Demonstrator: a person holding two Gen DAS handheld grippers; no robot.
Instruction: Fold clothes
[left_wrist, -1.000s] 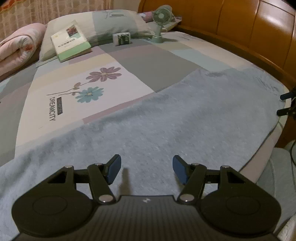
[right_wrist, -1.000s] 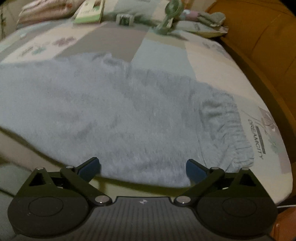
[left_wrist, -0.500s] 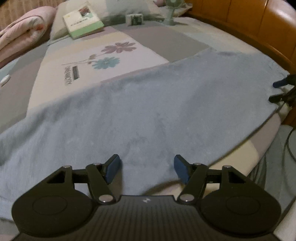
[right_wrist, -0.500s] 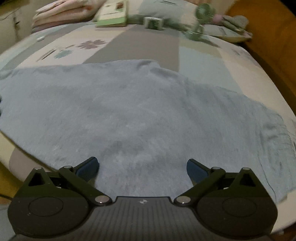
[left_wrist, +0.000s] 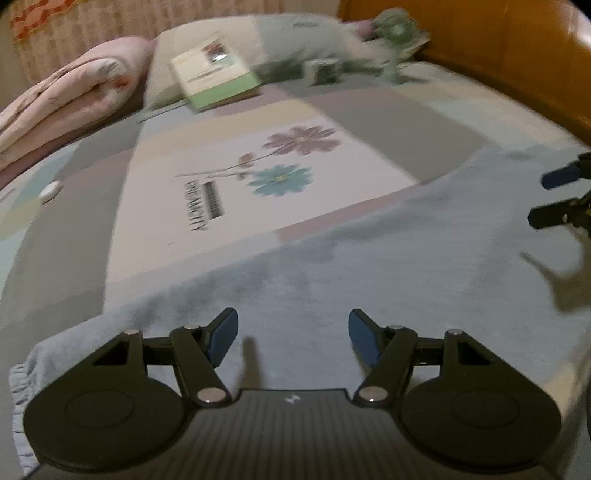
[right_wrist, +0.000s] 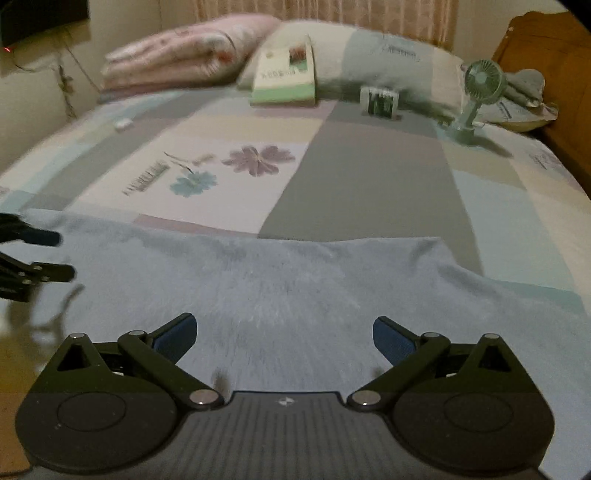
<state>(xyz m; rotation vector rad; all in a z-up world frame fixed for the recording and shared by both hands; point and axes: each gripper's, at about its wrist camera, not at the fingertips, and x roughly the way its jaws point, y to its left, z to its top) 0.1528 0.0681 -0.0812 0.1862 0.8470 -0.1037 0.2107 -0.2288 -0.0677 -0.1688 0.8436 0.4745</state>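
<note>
A light blue fleecy garment (left_wrist: 388, 266) lies spread flat across the near part of the bed, and its gathered elastic edge (left_wrist: 18, 384) shows at the lower left. My left gripper (left_wrist: 291, 332) hovers open just above the cloth with nothing between its blue pads. My right gripper (right_wrist: 284, 332) also stands open over the middle of the garment (right_wrist: 295, 280), empty. Each gripper shows in the other's view: the right gripper (left_wrist: 554, 199) at the right edge, the left gripper (right_wrist: 48, 254) at the left edge, both close above the fabric.
Patchwork flowered bedsheet (left_wrist: 258, 177) beyond the garment. At the head of the bed are a pillow (right_wrist: 388, 62), a book (right_wrist: 286, 79), a small box (right_wrist: 380, 101), a green desk fan (right_wrist: 476, 99) and a folded pink quilt (right_wrist: 184, 55). Small white object (left_wrist: 50, 191). Wooden headboard (left_wrist: 498, 48) at the right.
The right gripper has swept left along the garment, from its cuffed right end to its middle. The left view has shifted toward the gathered left edge. Both grippers stay open.
</note>
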